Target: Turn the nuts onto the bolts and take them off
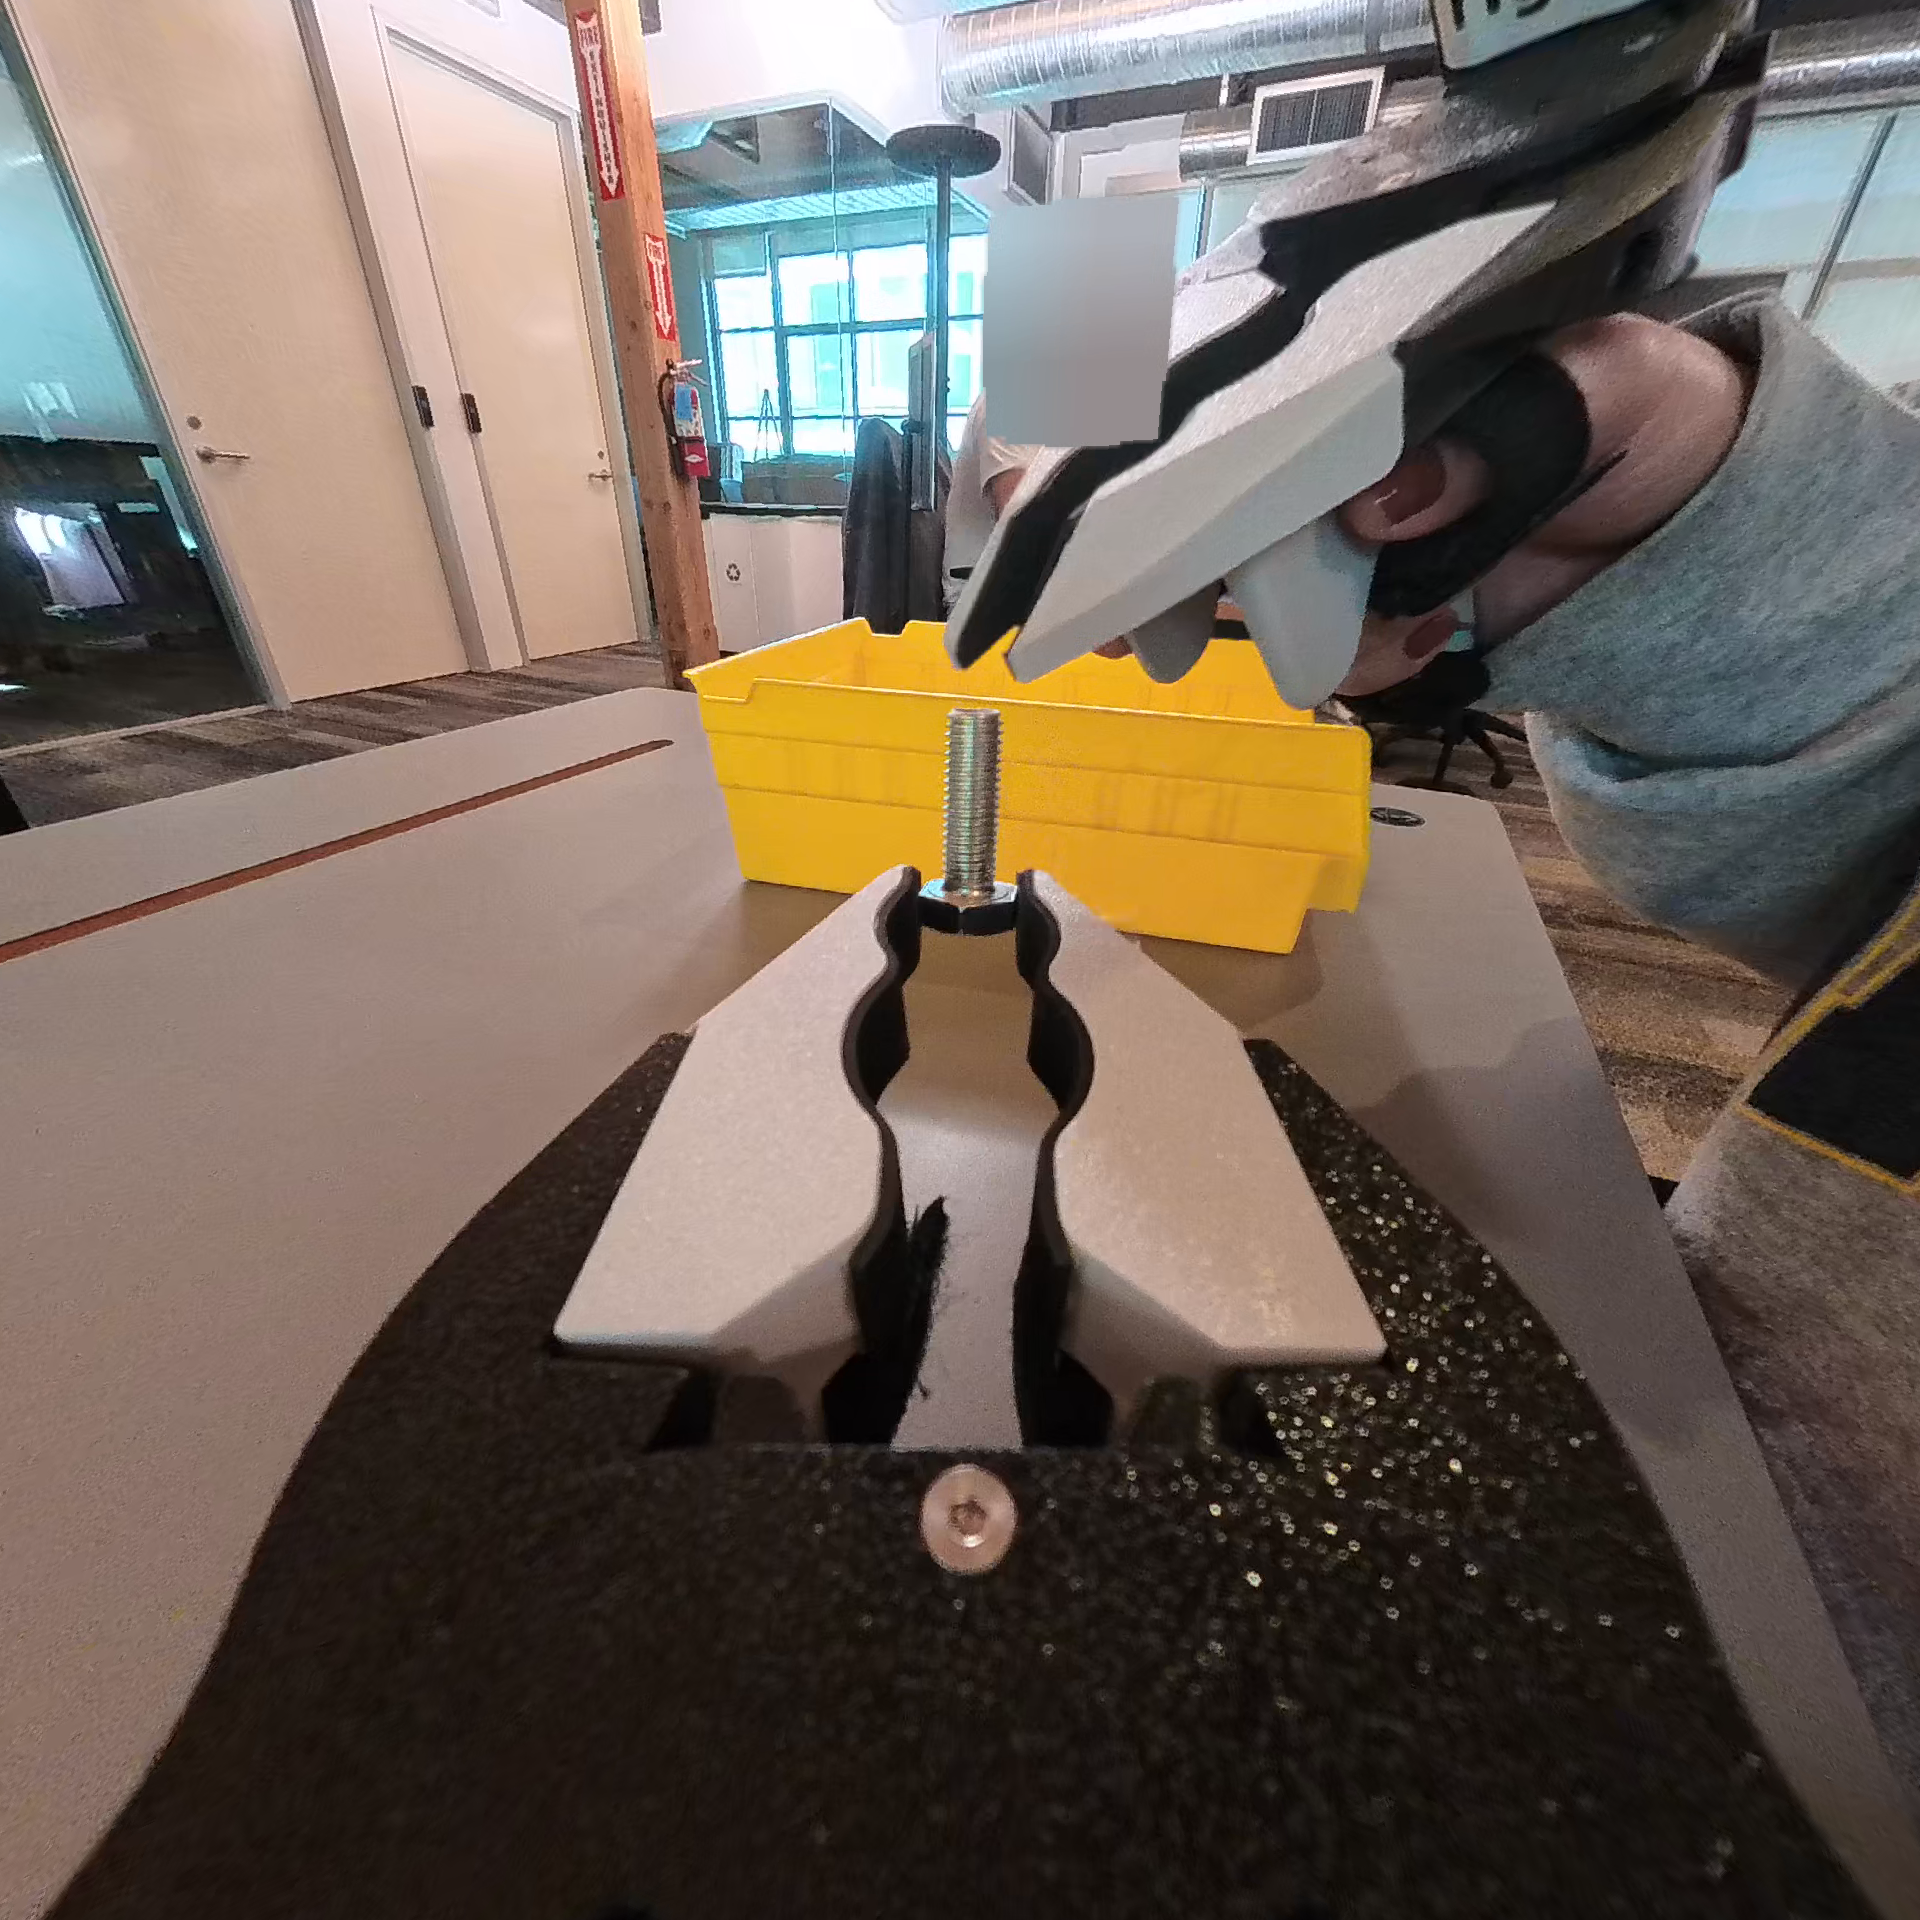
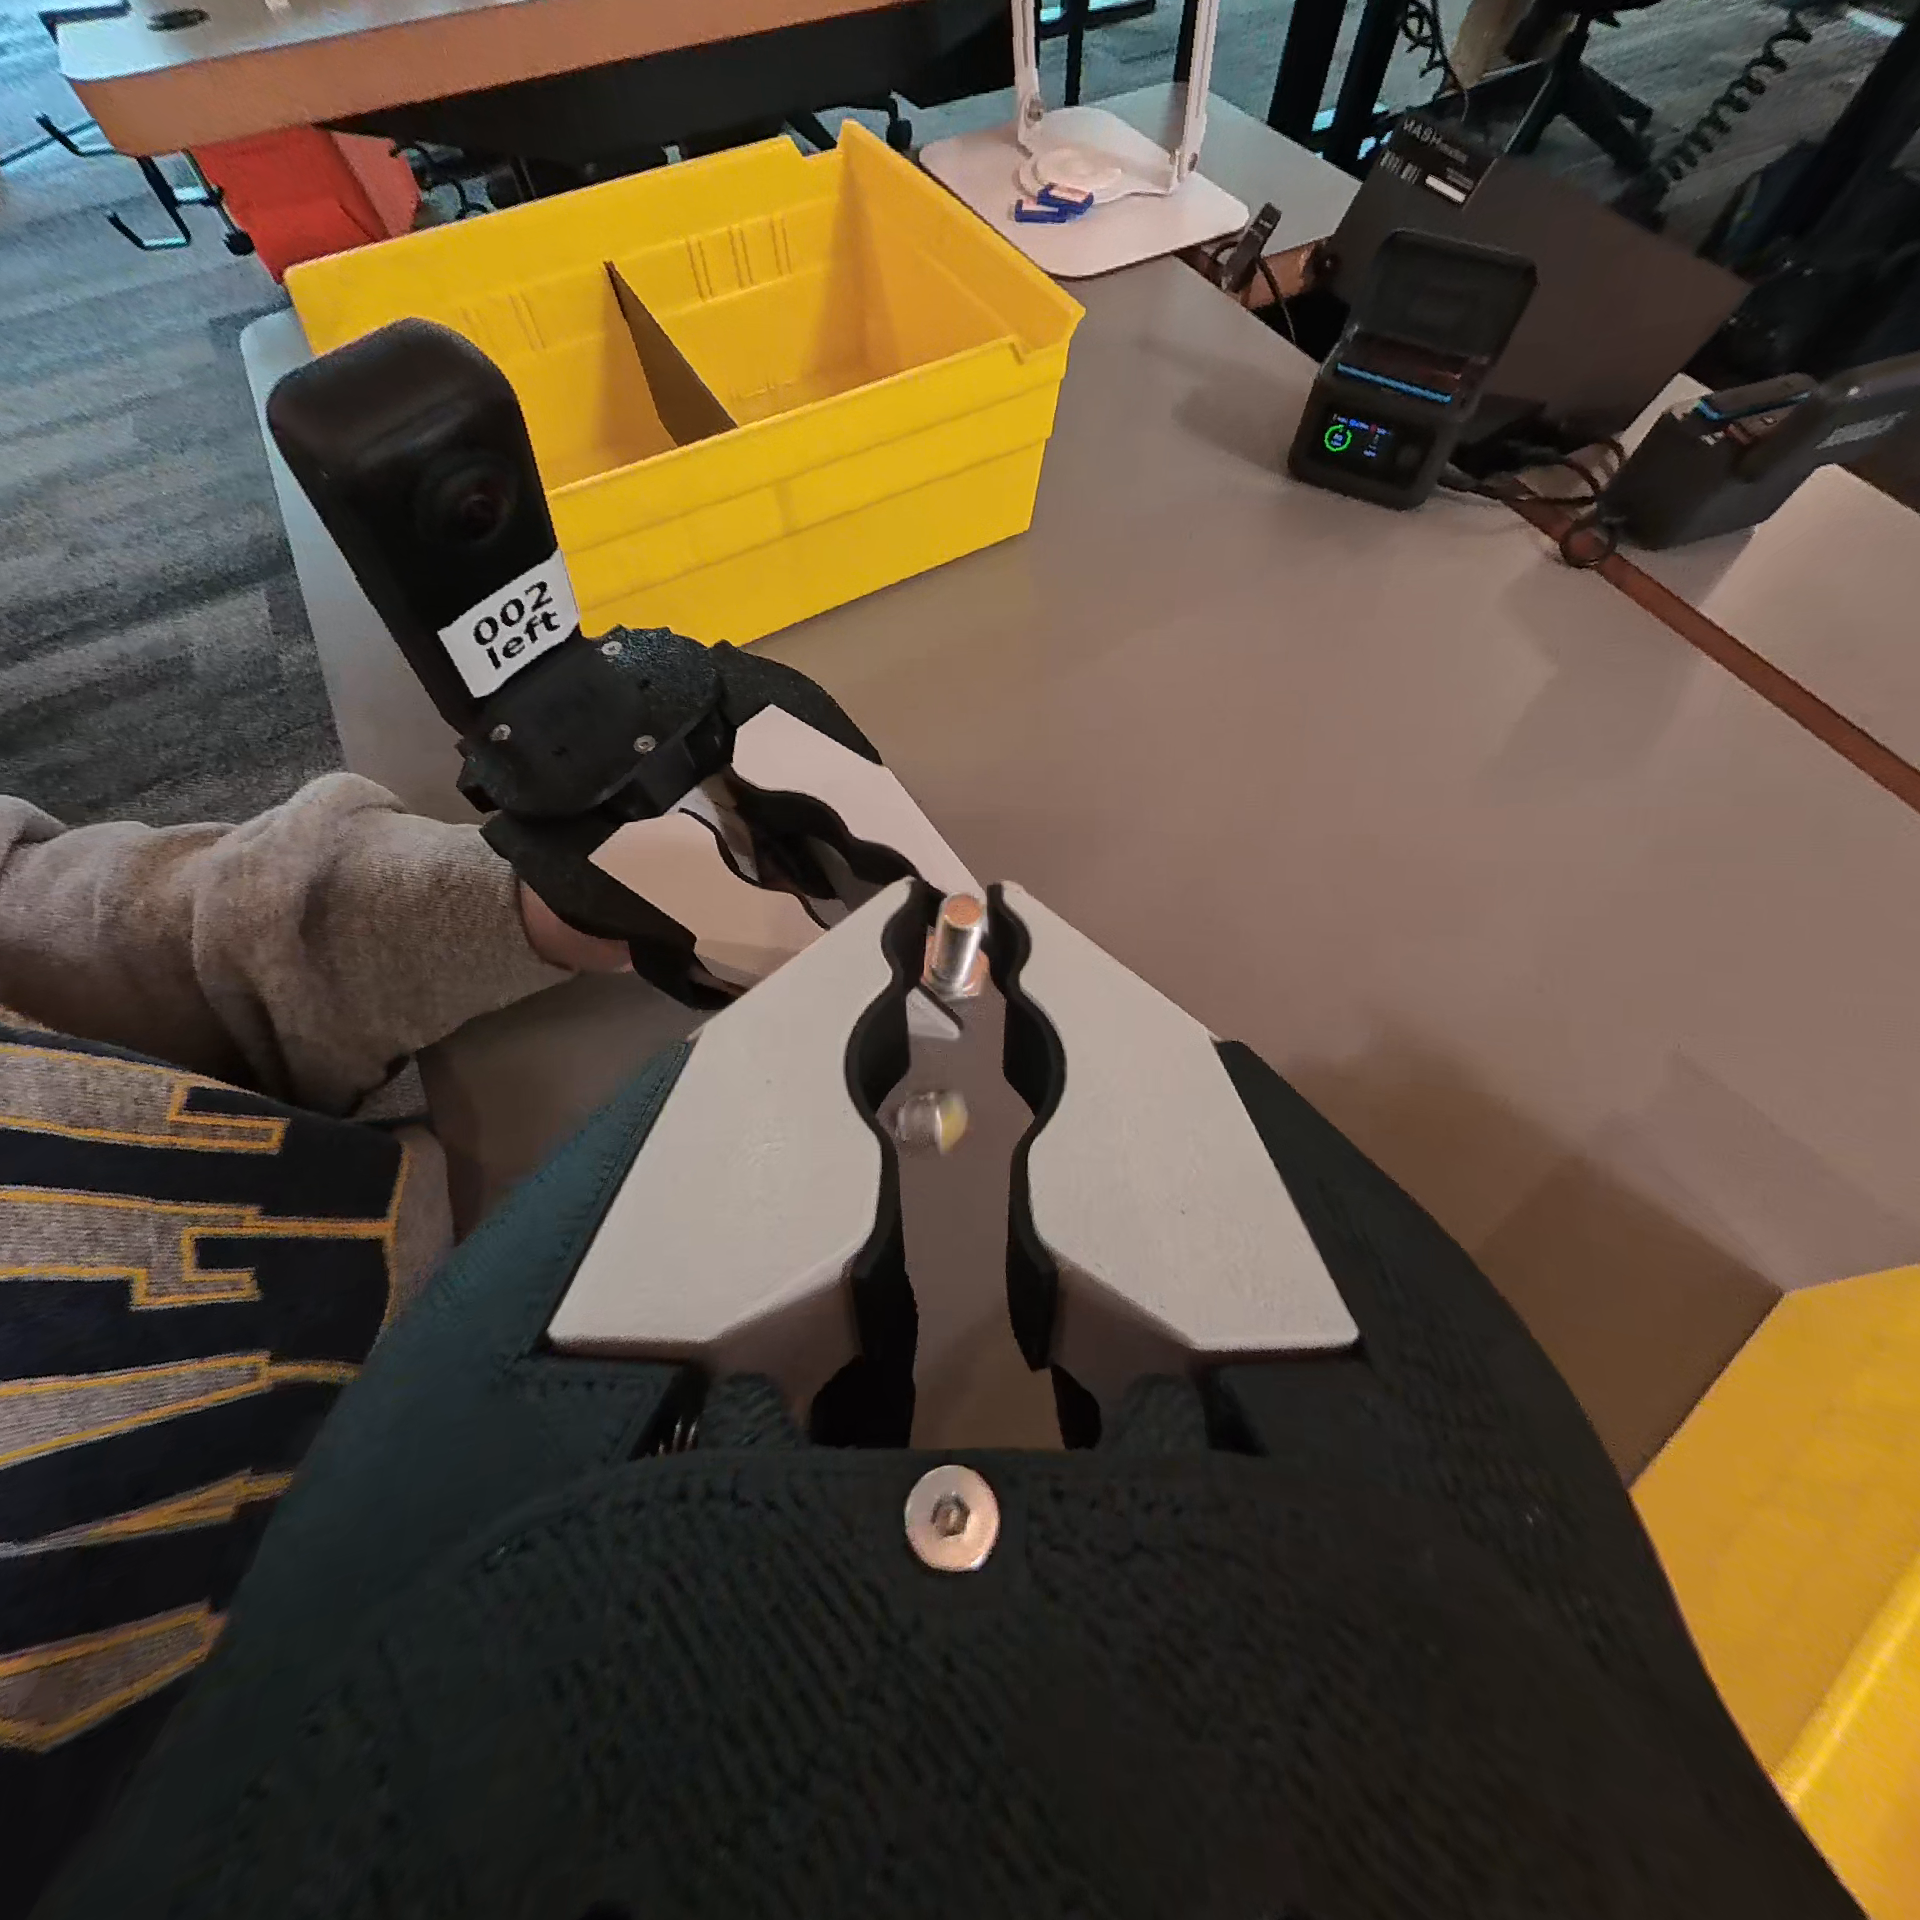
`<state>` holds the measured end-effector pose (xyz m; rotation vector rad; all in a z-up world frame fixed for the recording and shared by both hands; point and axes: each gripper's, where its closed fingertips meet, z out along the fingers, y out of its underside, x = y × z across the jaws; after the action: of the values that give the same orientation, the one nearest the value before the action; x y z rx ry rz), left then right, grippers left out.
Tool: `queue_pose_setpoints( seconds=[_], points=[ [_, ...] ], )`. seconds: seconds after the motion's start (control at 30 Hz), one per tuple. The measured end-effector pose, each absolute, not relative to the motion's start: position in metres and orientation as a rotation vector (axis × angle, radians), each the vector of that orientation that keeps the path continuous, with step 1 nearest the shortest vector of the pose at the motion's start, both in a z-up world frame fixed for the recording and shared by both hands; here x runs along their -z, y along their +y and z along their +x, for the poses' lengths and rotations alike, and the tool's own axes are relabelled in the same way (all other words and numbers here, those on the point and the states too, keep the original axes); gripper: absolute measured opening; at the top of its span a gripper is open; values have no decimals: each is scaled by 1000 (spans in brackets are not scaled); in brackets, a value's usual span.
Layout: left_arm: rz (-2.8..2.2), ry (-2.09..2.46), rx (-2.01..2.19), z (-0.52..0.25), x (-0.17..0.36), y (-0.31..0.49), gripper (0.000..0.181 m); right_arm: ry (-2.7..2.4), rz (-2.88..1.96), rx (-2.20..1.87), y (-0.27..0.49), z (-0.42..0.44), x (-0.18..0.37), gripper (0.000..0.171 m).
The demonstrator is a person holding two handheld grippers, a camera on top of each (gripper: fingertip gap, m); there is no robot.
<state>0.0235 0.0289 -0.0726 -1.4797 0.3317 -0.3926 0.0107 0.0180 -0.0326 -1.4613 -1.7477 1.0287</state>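
Observation:
A silver bolt [image 1: 971, 800] stands upright on the grey table [image 1: 312, 1091], thread up. My left gripper [image 1: 968, 902] is shut on its hex head [image 1: 966, 912]. My right gripper [image 1: 1000, 649] hangs just above the bolt's top, pointing down at it. In the right wrist view my right gripper [image 2: 954, 891] has a narrow gap between its tips, and the bolt [image 2: 956, 940] shows through it from above. A small blurred silver nut [image 2: 925, 1122] shows farther back in that gap, against one finger pad; I cannot tell if it is held. The left gripper's fingers [image 2: 831, 790] reach in from the left.
A yellow divided bin [image 2: 790, 488] stands behind the bolt; it also shows in the left wrist view [image 1: 1039, 821]. A second yellow bin [image 2: 1818, 1507] is at the near right. A small black device with a screen [image 2: 1392, 416] and cables sit at the table's right. Some 4 centimetres of space lies between my two pairs of fingers.

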Motion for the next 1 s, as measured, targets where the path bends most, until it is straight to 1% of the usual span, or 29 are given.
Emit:
queue_pose_setpoints(
  seconds=[0.13, 0.27, 0.33, 0.4, 0.43, 0.6, 1.0],
  points=[
    [-1497, 280, 343, 14, 74, 33, 16, -1660, -1405, -1041, 28, 4, 36, 13],
    [-1489, 98, 111, -27, 70, 37, 16, -1237, -1285, -1057, 52, -3, 47, 15],
    [-1467, 21, 68, -43, 67, 33, 16, -1112, -1225, -972, 59, 1, 64, 13],
    [-1443, -47, 15, -57, 64, 28, 16, -1098, -1140, -835, 60, 2, 77, 9],
    [-1435, -61, -3, -61, 63, 26, 16, -1098, -1075, -792, 55, 2, 72, 6],
    [-1437, -54, -27, -61, 64, 26, 16, -1193, -952, -660, 38, -6, 78, 6],
    [-1469, 39, -41, -48, 68, 31, 16, -1122, -959, -764, 44, 1, 69, 9]
  ],
)
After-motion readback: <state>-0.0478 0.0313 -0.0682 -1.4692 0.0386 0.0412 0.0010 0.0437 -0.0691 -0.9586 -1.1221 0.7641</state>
